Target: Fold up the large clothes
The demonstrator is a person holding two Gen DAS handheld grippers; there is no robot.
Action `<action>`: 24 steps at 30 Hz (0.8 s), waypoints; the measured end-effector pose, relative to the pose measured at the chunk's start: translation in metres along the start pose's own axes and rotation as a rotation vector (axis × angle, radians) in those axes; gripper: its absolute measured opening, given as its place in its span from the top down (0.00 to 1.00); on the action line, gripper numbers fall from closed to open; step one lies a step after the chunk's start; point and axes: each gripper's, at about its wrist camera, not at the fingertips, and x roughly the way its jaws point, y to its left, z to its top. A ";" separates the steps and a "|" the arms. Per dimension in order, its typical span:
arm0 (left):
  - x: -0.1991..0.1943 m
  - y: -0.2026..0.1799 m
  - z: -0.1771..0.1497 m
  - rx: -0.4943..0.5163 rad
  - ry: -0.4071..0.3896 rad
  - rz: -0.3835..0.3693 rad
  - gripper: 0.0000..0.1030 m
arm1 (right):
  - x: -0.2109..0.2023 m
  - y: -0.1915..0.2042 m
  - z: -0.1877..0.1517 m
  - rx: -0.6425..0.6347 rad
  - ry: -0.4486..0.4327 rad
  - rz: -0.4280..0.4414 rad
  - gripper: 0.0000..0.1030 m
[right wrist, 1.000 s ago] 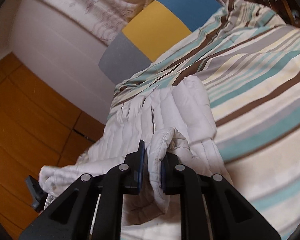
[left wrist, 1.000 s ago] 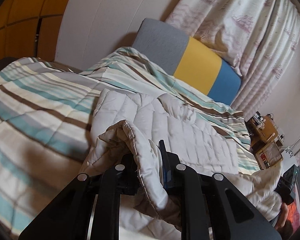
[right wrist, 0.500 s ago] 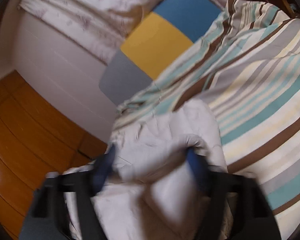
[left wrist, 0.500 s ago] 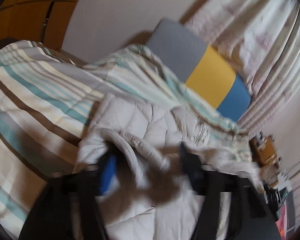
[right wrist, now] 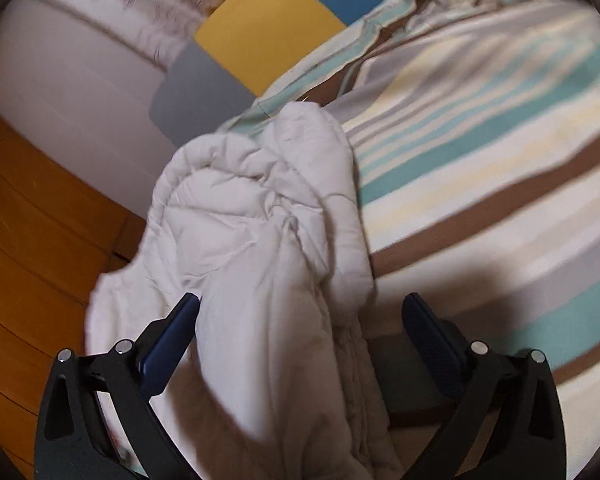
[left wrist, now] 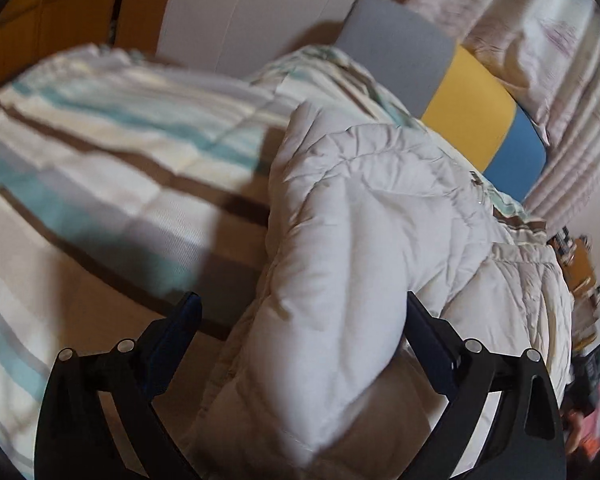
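A large off-white quilted puffer jacket lies bunched on a striped bed cover. My left gripper is open, its jaws wide apart, with a thick fold of the jacket lying loose between them. In the right wrist view the same jacket lies on the striped cover. My right gripper is open too, its jaws spread on either side of a jacket fold, not pinching it.
A grey, yellow and blue cushion leans against the white wall behind the bed, also in the right wrist view. Patterned curtains hang at the right. An orange wooden floor lies beside the bed. Cluttered furniture stands at the far right.
Both grippers were shut on jacket folds a second ago. Both have opened wide and let the fabric go. The jacket has settled onto the bed.
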 end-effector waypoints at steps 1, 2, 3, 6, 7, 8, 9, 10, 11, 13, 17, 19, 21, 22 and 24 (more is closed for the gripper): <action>0.007 0.002 -0.001 -0.019 0.031 -0.013 0.10 | 0.005 0.003 0.000 -0.015 0.020 -0.007 0.29; 0.009 0.002 -0.002 -0.015 0.040 -0.015 0.18 | 0.011 0.007 0.000 -0.023 0.048 -0.008 0.35; 0.009 -0.003 -0.005 0.018 0.037 -0.004 0.21 | 0.016 0.011 -0.002 -0.028 0.069 -0.020 0.41; 0.005 -0.016 -0.013 0.104 0.055 0.008 0.41 | 0.015 0.020 -0.007 -0.071 0.080 -0.041 0.58; 0.001 -0.018 -0.017 0.119 0.065 -0.007 0.48 | 0.013 0.019 -0.009 -0.078 0.086 -0.036 0.63; 0.000 -0.017 -0.019 0.123 0.073 -0.020 0.52 | 0.009 0.018 -0.011 -0.079 0.092 -0.026 0.65; -0.003 -0.017 -0.022 0.128 0.080 -0.031 0.54 | 0.009 0.017 -0.009 -0.078 0.094 -0.021 0.67; -0.008 -0.017 -0.028 0.145 0.087 -0.042 0.57 | 0.003 0.016 -0.011 -0.079 0.095 -0.017 0.68; -0.014 -0.018 -0.034 0.165 0.092 -0.047 0.58 | -0.004 0.014 -0.015 -0.084 0.096 -0.015 0.68; -0.022 -0.019 -0.046 0.191 0.099 -0.057 0.58 | -0.015 0.013 -0.021 -0.092 0.097 -0.012 0.69; -0.045 -0.017 -0.077 0.195 0.111 -0.101 0.58 | -0.044 0.005 -0.039 -0.103 0.103 -0.010 0.69; -0.055 -0.017 -0.092 0.191 0.116 -0.121 0.58 | -0.062 -0.001 -0.048 -0.104 0.106 -0.011 0.69; -0.067 -0.021 -0.110 0.199 0.116 -0.134 0.58 | -0.081 -0.009 -0.062 -0.108 0.105 -0.014 0.69; -0.073 -0.022 -0.119 0.200 0.115 -0.140 0.58 | -0.090 -0.011 -0.068 -0.112 0.103 -0.018 0.69; -0.087 -0.022 -0.138 0.195 0.118 -0.160 0.58 | -0.105 -0.014 -0.081 -0.112 0.095 -0.024 0.69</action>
